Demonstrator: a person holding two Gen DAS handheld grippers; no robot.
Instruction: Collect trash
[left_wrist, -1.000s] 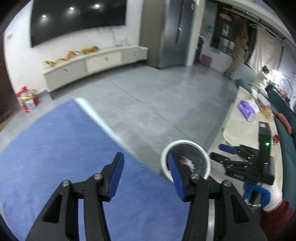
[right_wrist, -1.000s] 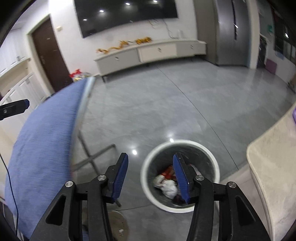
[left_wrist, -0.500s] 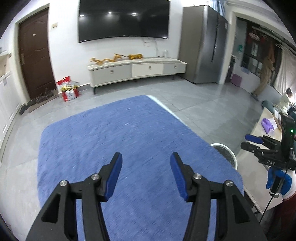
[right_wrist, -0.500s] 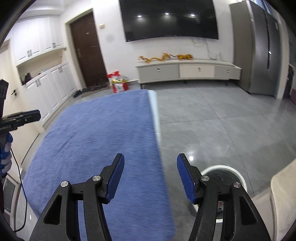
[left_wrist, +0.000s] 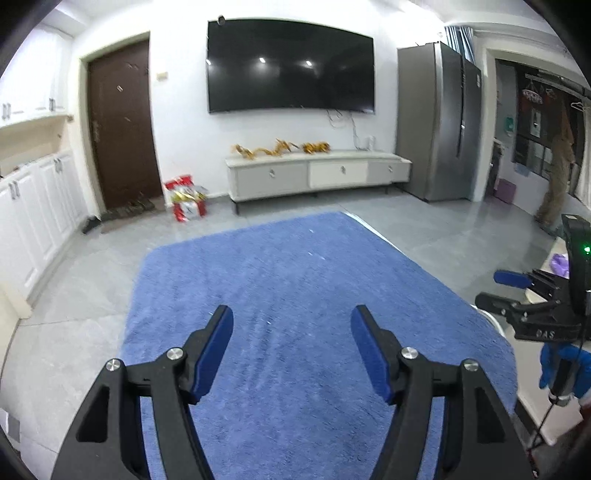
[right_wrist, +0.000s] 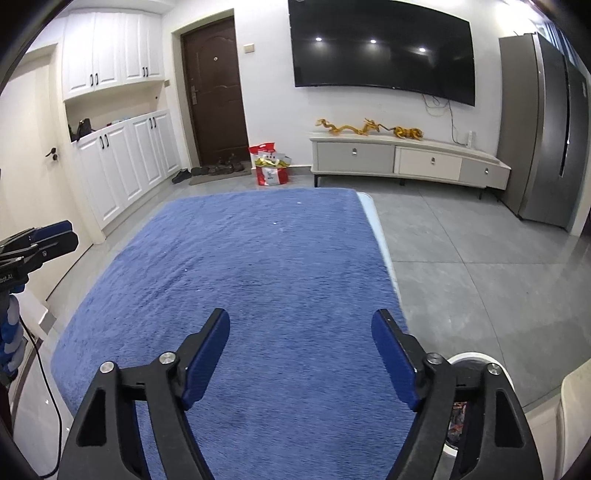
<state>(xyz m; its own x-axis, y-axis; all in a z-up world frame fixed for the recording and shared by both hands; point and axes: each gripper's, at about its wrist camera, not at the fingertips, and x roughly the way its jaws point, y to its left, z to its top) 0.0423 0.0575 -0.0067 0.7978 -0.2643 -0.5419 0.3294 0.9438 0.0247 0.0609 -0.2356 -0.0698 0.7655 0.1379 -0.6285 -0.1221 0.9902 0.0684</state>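
Observation:
My left gripper (left_wrist: 291, 321) is open and empty above a table covered with a blue fuzzy cloth (left_wrist: 303, 280). My right gripper (right_wrist: 301, 325) is open and empty over the same blue cloth (right_wrist: 258, 266). A white trash bin (right_wrist: 480, 360) stands on the floor at the table's right, mostly hidden behind my right finger, with trash inside. In the left wrist view only a sliver of its rim (left_wrist: 493, 321) shows past the table edge. My right gripper also shows in the left wrist view (left_wrist: 517, 291), my left one in the right wrist view (right_wrist: 40, 240). A few tiny white specks lie on the cloth.
A grey tiled floor (right_wrist: 480, 258) surrounds the table. A low white TV cabinet (right_wrist: 406, 160), a wall TV (right_wrist: 380, 48), a brown door (right_wrist: 214, 92), a grey fridge (right_wrist: 546, 129) and a red bag (right_wrist: 271, 168) stand at the far wall. A pale counter edge (right_wrist: 576, 406) is at right.
Both grippers have swung up and left from the trash bin on the floor to face across the blue table. The bin has slid to the lower right edge of view. Both stay open.

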